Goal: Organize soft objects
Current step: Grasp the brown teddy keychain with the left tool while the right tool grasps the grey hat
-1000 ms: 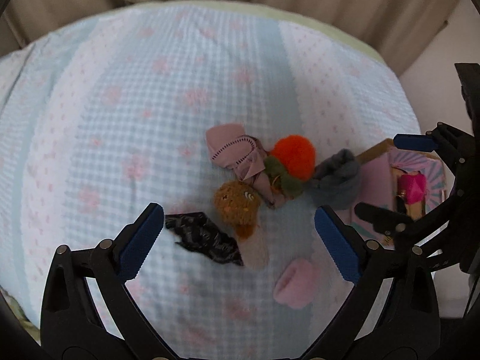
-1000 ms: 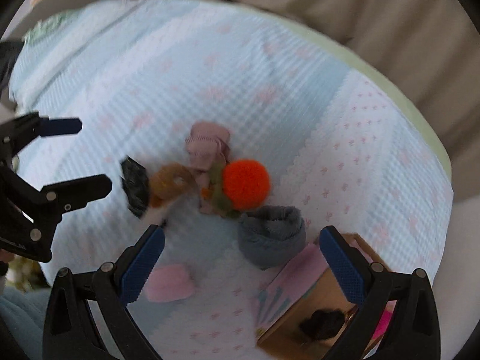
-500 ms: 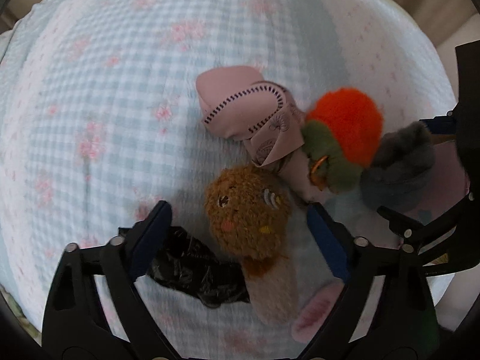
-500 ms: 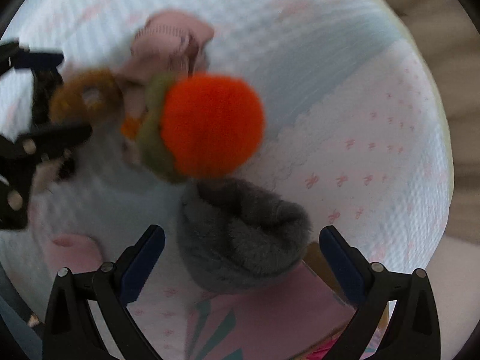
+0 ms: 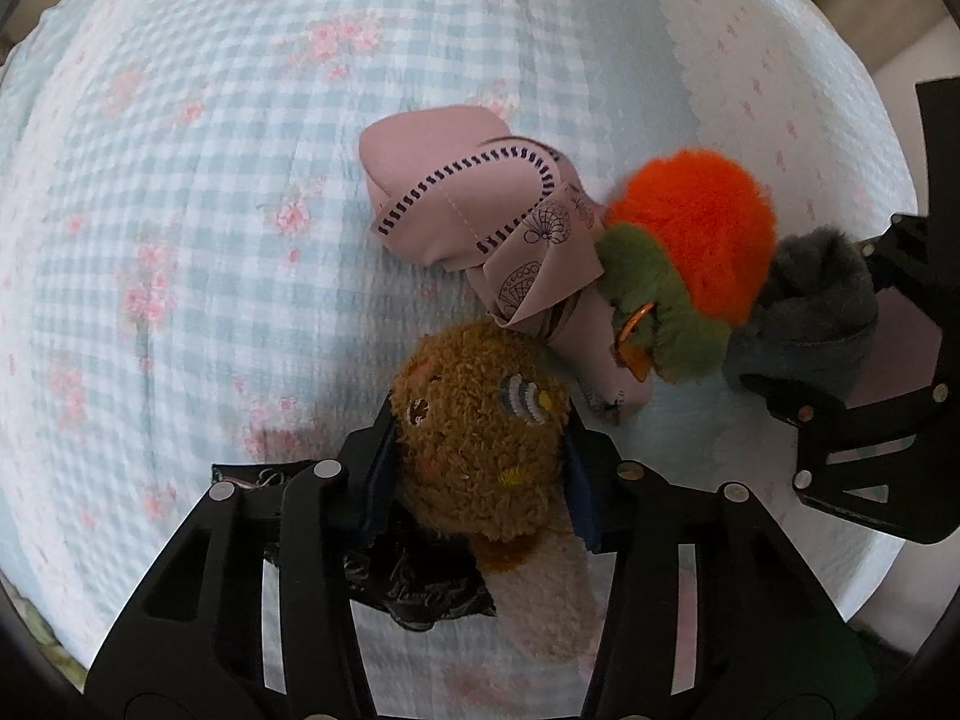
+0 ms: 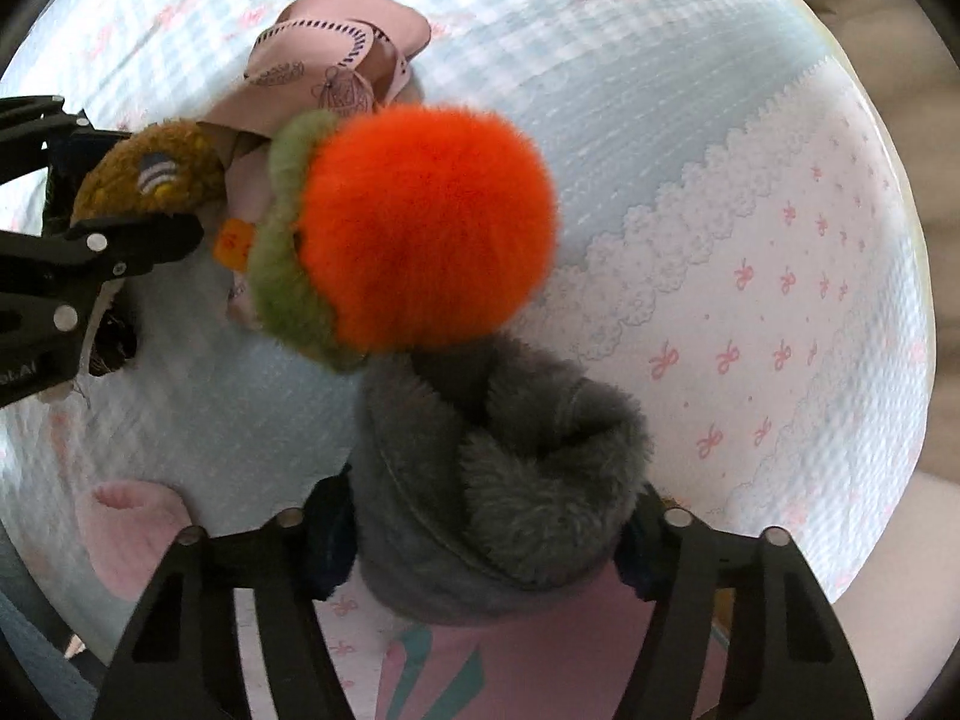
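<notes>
My left gripper (image 5: pixel 480 480) is shut on a brown plush toy (image 5: pixel 480 444), which lies on the bed over a black cloth (image 5: pixel 414 582). My right gripper (image 6: pixel 486 540) is shut on a grey fuzzy sock (image 6: pixel 504 480). Between them lie an orange-and-green pom-pom toy (image 6: pixel 414 234) and a pink stitched cloth (image 5: pixel 474 210). In the right wrist view the left gripper (image 6: pixel 90 204) holds the brown toy (image 6: pixel 150 174) at the left. In the left wrist view the right gripper (image 5: pixel 852 372) and the sock (image 5: pixel 810 294) show at the right.
A light blue checked bedspread (image 5: pixel 210 180) with pink flowers covers the bed. A pink soft item (image 6: pixel 132 534) lies at the lower left of the right wrist view. A pink patterned box flap (image 6: pixel 510 660) lies under the right gripper. Beige fabric lies beyond the bed's far edge.
Both grippers came down onto the pile and closed: the left on the brown plush toy, the right on the grey sock.
</notes>
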